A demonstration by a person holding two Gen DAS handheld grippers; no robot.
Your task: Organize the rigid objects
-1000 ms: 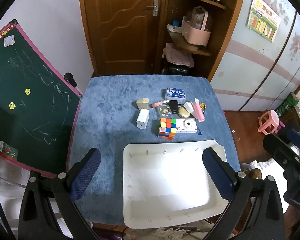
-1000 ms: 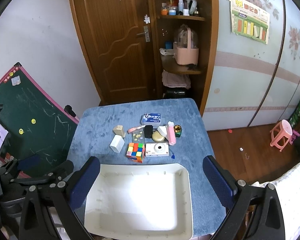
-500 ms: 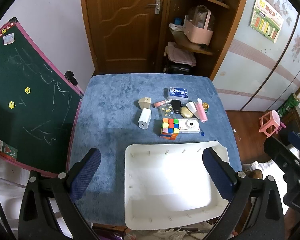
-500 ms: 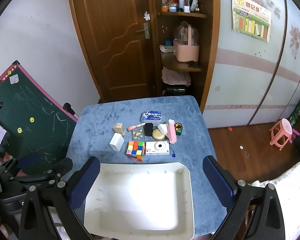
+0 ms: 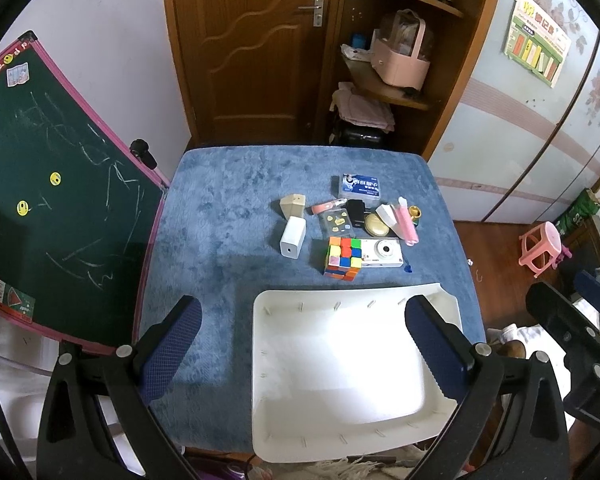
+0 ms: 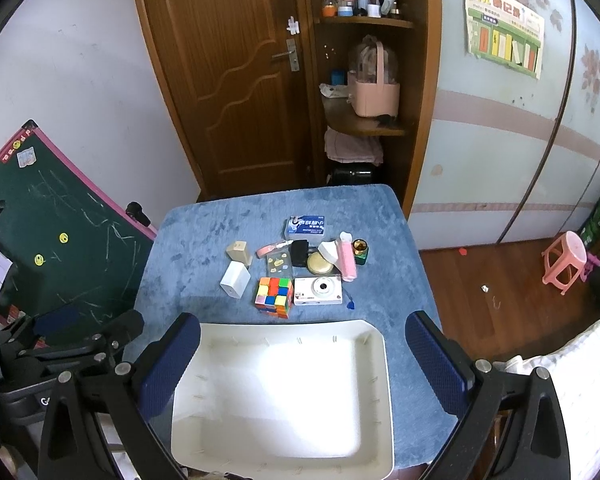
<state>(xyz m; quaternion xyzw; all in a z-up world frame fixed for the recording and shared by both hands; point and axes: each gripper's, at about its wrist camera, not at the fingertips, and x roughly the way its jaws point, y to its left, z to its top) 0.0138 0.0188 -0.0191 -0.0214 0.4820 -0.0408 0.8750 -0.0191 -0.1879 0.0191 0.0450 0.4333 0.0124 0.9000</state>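
An empty white tray (image 5: 260, 344) (image 6: 386, 400) lies at the near edge of a blue-covered table (image 5: 220, 216) (image 6: 188, 236). Beyond it sits a cluster of small items: a colour cube (image 5: 343, 258) (image 6: 274, 297), a white camera (image 5: 382, 253) (image 6: 318, 290), a white box (image 5: 292, 237) (image 6: 235, 280), a beige block (image 5: 293, 206) (image 6: 239, 252), a blue packet (image 5: 357, 187) (image 6: 306, 227), a pink tube (image 5: 407, 224) (image 6: 346, 258). My left gripper (image 5: 303, 350) and right gripper (image 6: 303, 358) both hang open above the tray, holding nothing.
A green chalkboard (image 5: 52, 184) (image 6: 48, 236) leans against the table's left side. A wooden door (image 5: 252, 48) and corner shelves with a pink basket (image 6: 376, 96) stand behind. A pink stool (image 6: 566, 260) is on the wooden floor at the right.
Both grippers have risen and pulled back a little, so the table and items look slightly farther away. Nothing on the table has moved.
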